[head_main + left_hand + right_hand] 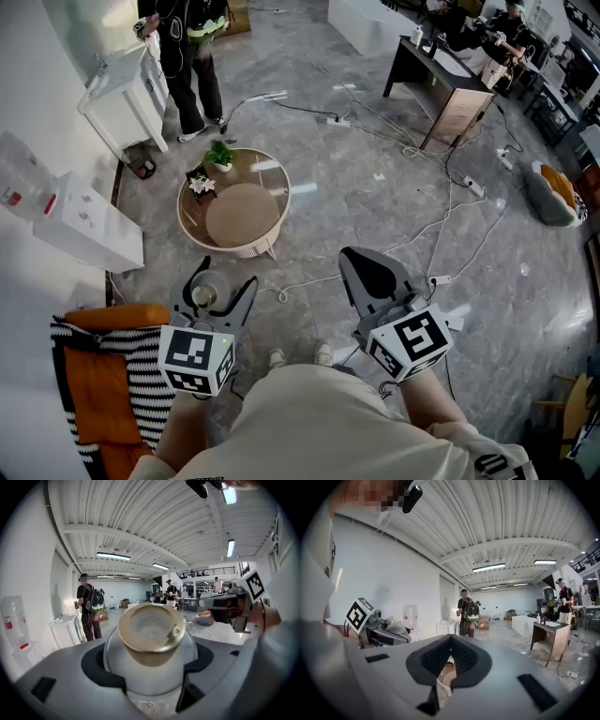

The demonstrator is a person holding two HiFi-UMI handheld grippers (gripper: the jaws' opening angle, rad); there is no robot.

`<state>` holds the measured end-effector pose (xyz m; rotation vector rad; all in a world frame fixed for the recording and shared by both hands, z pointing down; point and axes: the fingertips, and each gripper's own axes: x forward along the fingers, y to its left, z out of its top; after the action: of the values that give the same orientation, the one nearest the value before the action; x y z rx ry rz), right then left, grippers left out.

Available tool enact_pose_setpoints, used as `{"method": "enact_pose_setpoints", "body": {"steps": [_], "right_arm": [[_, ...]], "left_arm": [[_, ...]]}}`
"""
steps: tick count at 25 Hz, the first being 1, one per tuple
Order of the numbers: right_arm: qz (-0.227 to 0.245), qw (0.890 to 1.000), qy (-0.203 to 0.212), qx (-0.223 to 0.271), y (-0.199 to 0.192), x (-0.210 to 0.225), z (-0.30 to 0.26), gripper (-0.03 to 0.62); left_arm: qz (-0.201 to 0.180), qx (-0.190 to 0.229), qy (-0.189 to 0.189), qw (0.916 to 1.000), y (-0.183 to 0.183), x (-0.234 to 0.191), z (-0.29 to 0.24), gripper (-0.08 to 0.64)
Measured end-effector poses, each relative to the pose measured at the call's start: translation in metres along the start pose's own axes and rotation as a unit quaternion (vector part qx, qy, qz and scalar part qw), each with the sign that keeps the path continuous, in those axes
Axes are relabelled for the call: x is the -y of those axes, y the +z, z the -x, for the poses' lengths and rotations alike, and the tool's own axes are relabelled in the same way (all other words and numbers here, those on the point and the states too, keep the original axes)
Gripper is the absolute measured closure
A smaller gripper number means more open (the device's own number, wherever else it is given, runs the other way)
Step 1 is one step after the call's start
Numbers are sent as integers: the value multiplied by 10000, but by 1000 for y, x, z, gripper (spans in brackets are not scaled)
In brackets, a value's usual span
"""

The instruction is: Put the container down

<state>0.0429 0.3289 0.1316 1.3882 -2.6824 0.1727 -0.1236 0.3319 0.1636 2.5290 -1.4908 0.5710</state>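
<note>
- Container (150, 641): a rounded white pot with a gold-coloured rim, mouth open towards the camera in the left gripper view. It sits between the fingers (70, 677) of the left gripper (223, 281), and their dark pads cradle its two sides.
- Those fingers stand wide apart and are clamped on the pot (it fills the whole gap between them).
- From the head view the pot shows against the grey marbled floor (375, 187), held off it, just beside an orange chair (94, 394) draped with a black-and-white striped throw (141, 375).
- Right gripper (375, 272): its fingers (501, 686) are pressed together with nothing between them. It is held apart from the left one, level with it, in front of the person's body.
- Ahead of both stands a low round bench (267, 202) carrying a small green plant (220, 155) and a darker pot of white flowers (201, 185), both near its far edge.
- Further out: white cables (441, 225) trail across the floor, a white water dispenser (89, 220) stands by the wall on the left, another person (192, 56) stands beyond the bench, and a dark desk (441, 80) stands far right.
</note>
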Motion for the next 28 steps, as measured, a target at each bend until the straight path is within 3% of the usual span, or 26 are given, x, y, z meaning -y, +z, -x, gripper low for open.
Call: {"method": "enact_pose_setpoints", "body": {"steps": [28], "right_arm": [[-39, 9993, 333, -143, -34, 77, 40, 595]], "left_arm": [[94, -57, 143, 9998, 12, 90, -49, 225]]}}
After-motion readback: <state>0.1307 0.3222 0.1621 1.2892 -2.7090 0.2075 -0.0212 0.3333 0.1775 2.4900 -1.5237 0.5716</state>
